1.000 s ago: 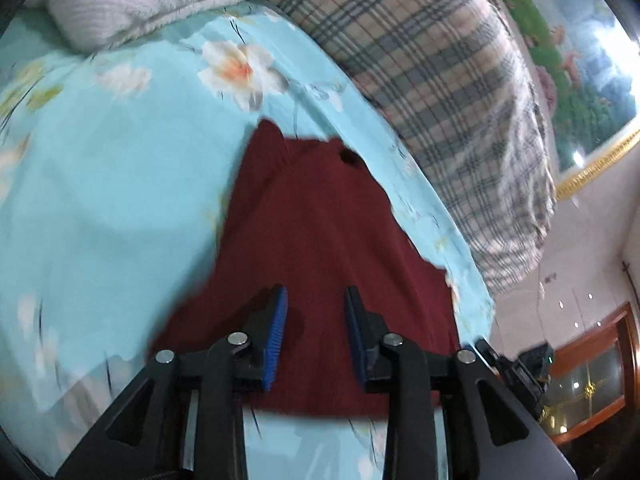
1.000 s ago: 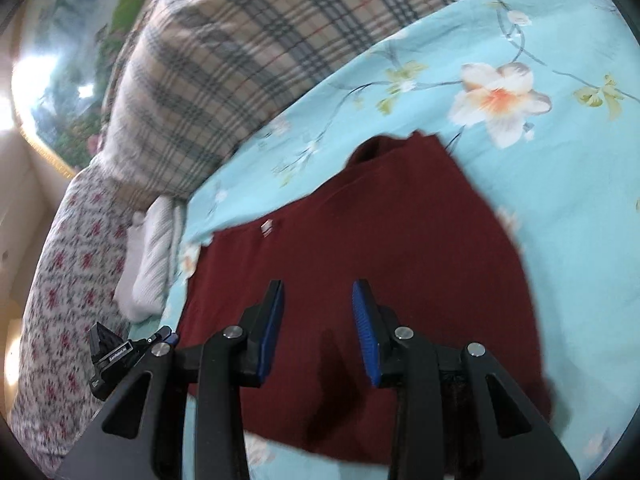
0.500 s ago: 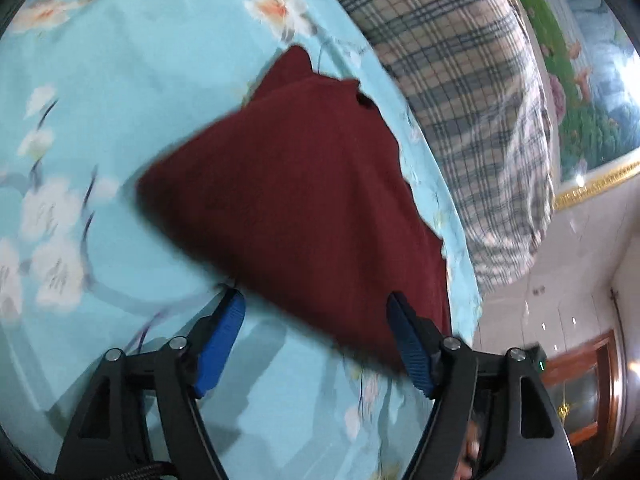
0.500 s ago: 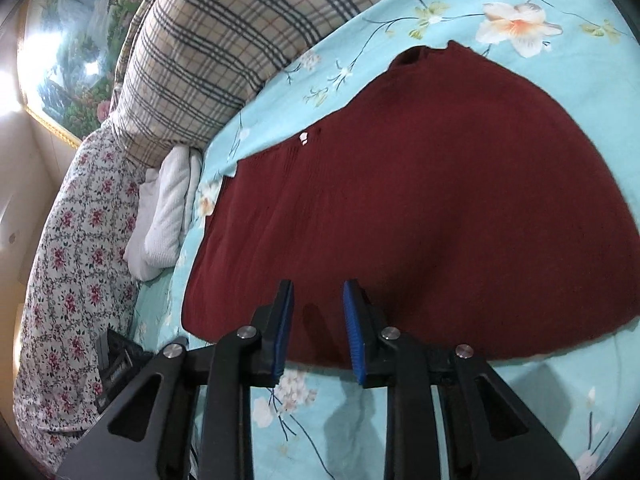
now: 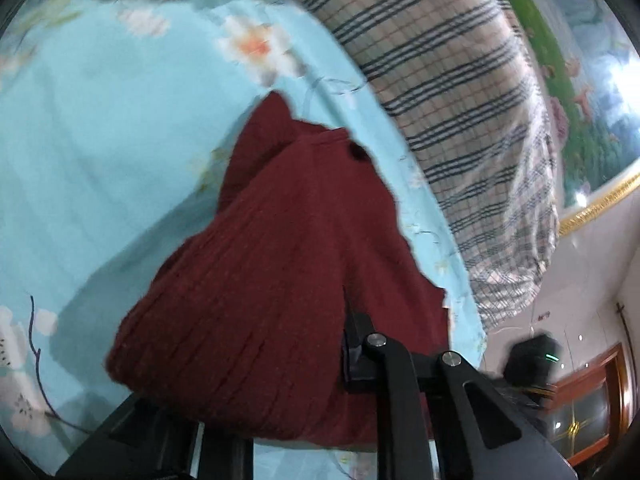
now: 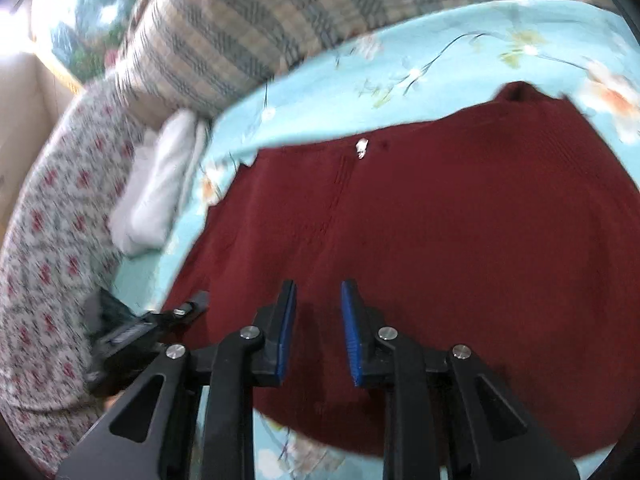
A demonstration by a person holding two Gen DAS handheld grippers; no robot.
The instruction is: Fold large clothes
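The left tongs (image 5: pixel 340 344) have just closed on the maroon knit sweater's (image 5: pixel 288 240) bunched hem, while the right tongs (image 6: pixel 318 332) hover slightly parted, empty, above it

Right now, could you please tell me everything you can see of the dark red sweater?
The dark red sweater is a ribbed knit lying mostly flat on the floral blue sheet, neck opening at its far edge, with a small white tag. Its near corner is lifted and draped over the left gripper, whose closing jaws pinch it. The right gripper hovers over it, nothing between its pads.
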